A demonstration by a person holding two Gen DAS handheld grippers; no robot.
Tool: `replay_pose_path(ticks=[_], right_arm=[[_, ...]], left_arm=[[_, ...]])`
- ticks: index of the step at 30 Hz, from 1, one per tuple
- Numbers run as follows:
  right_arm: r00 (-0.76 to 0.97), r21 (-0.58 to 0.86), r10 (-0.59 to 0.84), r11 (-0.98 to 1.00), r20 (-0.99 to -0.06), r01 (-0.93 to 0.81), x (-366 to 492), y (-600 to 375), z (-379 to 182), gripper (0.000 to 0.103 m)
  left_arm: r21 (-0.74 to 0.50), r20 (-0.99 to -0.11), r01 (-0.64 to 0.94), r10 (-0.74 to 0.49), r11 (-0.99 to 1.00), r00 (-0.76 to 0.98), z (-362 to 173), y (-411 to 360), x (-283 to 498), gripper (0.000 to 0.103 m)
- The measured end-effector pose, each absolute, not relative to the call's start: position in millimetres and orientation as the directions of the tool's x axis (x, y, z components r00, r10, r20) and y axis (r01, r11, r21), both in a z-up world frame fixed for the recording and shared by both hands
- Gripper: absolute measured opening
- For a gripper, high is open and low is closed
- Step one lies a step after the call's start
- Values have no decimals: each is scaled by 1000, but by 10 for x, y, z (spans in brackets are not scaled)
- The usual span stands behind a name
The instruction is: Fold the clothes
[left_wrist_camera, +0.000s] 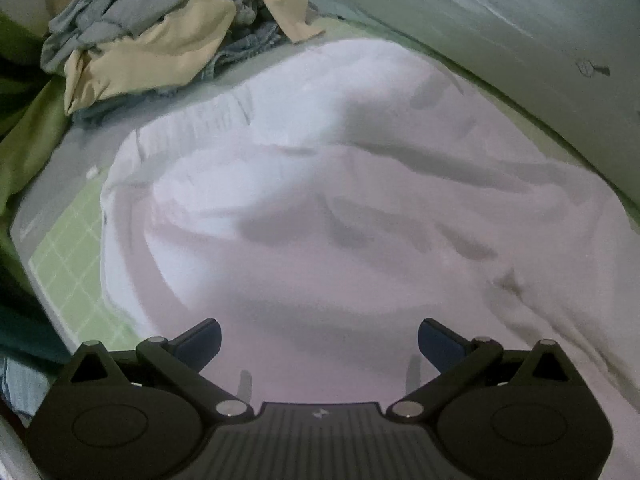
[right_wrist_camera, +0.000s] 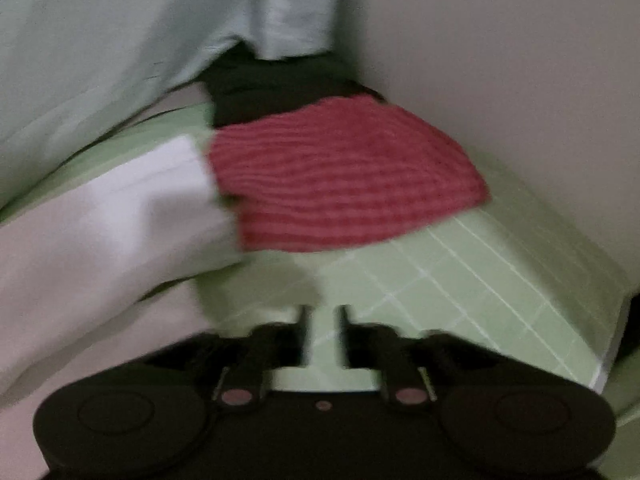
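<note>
While the left wrist view is filled almost edge to edge by it, the white garment [left_wrist_camera: 340,208] lies spread and wrinkled over the green gridded mat [left_wrist_camera: 68,264], with a ribbed hem or band visible at its upper left. Along the top and right of that view runs a pale green wall [left_wrist_camera: 500,28], bordering the far edge of the garment. A heap of unfolded clothes [left_wrist_camera: 152,36], grey-blue and cream, sits in the upper left corner of the frame, just beyond the garment and apart from it. At the bottom centre, the left gripper [left_wrist_camera: 319,340] stands released, its two fingers spread wide above the white cloth and holding nothing. In the right wrist view, which is blurred, the white garment [right_wrist_camera: 92,232] occupies the left side, and a pale green curtain or cloth [right_wrist_camera: 120,40] hangs across the upper left. A red striped folded item [right_wrist_camera: 340,176] lies at centre frame on the mat [right_wrist_camera: 480,280], its left edge just beside the white garment; a dark item [right_wrist_camera: 272,88] lies behind it. At bottom centre the right gripper [right_wrist_camera: 323,320] has its fingers drawn nearly together, a narrow gap showing mat between them, gripping nothing.
</note>
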State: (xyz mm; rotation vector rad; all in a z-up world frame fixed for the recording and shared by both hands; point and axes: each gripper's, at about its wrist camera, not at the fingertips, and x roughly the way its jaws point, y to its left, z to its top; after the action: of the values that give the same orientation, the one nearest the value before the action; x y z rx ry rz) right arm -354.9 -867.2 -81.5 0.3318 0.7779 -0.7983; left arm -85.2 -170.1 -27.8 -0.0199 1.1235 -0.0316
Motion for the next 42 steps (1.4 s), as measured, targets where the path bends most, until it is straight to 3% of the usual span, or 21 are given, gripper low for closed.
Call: replay_pose_path(ticks=[1, 10, 19, 23, 25, 26, 27, 28, 29, 35, 39, 40, 42], right_arm=[[463, -7, -505, 681, -729, 732, -3502, -8574, -805, 58], [517, 102, -403, 707, -756, 700, -2883, -7488, -834, 71], [496, 83, -418, 696, -761, 713, -2235, -6666, -805, 77], [459, 79, -452, 642, -765, 763, -1959, -6464, -791, 78], [448, 95, -457, 611, -768, 786, -1880, -6405, -770, 78], [443, 104, -458, 596, -770, 796, -1843, -6377, -759, 78], [438, 113, -459, 580, -773, 807, -1806, -6349, -748, 78], [433, 122, -461, 564, -775, 817, -1769, -6321, -737, 78], [428, 130, -462, 548, -777, 827, -1732, -6292, -726, 78], [375, -3, -501, 602, -780, 798, -1583, -6130, -654, 78], [393, -9, -502, 625, -771, 781, -1572, -6066, -598, 78], [397, -10, -499, 631, -770, 775, -1570, -6059, -597, 78], [398, -20, -499, 643, -770, 766, -1571, -6044, -599, 78]], left_arm=[[-29, -897, 21, -35, 999, 441, -259, -1683, -772, 103], [-10, -855, 76, -49, 997, 517, -146, -1456, 301, 103], [-95, -849, 256, -212, 962, 484, -311, -1478, 1635, 103], [-219, -862, 311, -333, 925, 383, -580, -1479, 2026, 100], [-291, -857, 327, -397, 899, 329, -710, -1470, 2188, 85], [-339, -844, 322, -437, 884, 310, -752, -1454, 2216, 69], [-386, -829, 317, -476, 866, 292, -793, -1439, 2245, 46], [-429, -813, 308, -511, 849, 279, -828, -1421, 2268, 32], [-454, -799, 294, -530, 841, 285, -835, -1398, 2277, 10], [-418, -719, 195, -454, 888, 527, -421, -984, 2525, 5], [-356, -756, 74, -333, 932, 564, -520, -833, 2718, 6], [-331, -772, 55, -303, 942, 559, -540, -842, 2692, 9], [-306, -792, 31, -273, 951, 545, -543, -852, 2594, 25]])
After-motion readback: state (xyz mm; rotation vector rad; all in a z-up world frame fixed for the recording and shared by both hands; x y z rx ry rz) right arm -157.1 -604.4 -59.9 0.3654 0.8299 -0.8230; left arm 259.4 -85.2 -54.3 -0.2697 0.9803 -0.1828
